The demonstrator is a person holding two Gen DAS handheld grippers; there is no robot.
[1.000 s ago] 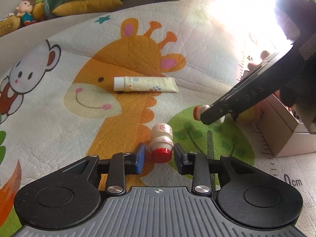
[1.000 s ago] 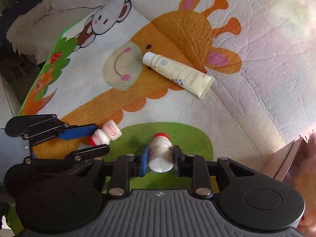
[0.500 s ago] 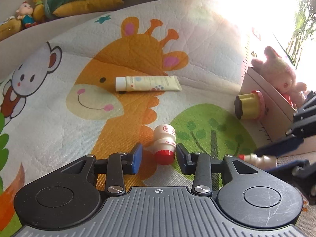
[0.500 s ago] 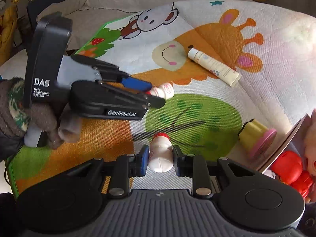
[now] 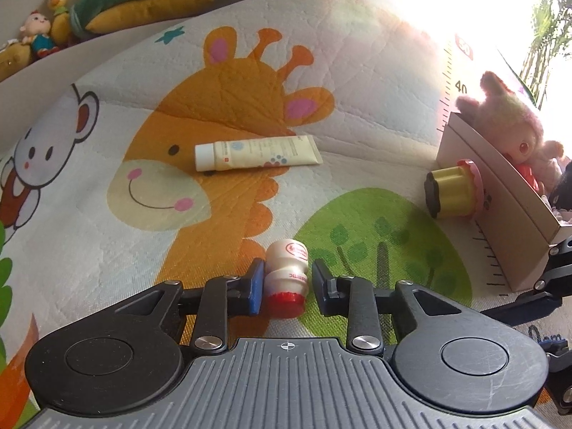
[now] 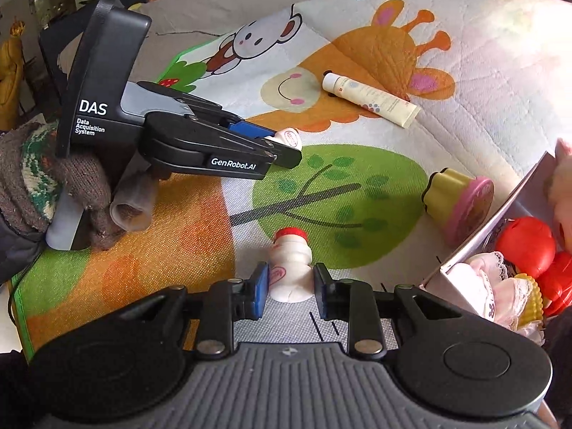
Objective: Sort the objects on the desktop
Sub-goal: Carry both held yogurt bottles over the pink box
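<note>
A small white yogurt bottle with a red cap [image 5: 286, 279] lies on the giraffe play mat between my left gripper's [image 5: 287, 282] fingers; a gap shows on its right side, so the jaws stand open around it. It also shows in the right wrist view [image 6: 290, 136]. My right gripper [image 6: 289, 284] stands open around a second red-capped bottle [image 6: 290, 264] that rests on the mat with small gaps on both sides. A cream tube [image 5: 255, 152] lies on the giraffe's face.
A yellow and pink toy cup [image 5: 452, 193] lies beside a cardboard box [image 5: 500, 200] at the right that holds plush and red toys [image 6: 525, 243]. Stuffed toys [image 5: 143, 3] line the far edge of the mat.
My right gripper carried its bottle back toward the box, set it on the mat and opened. My left gripper moved in around its bottle, narrowing slightly.
</note>
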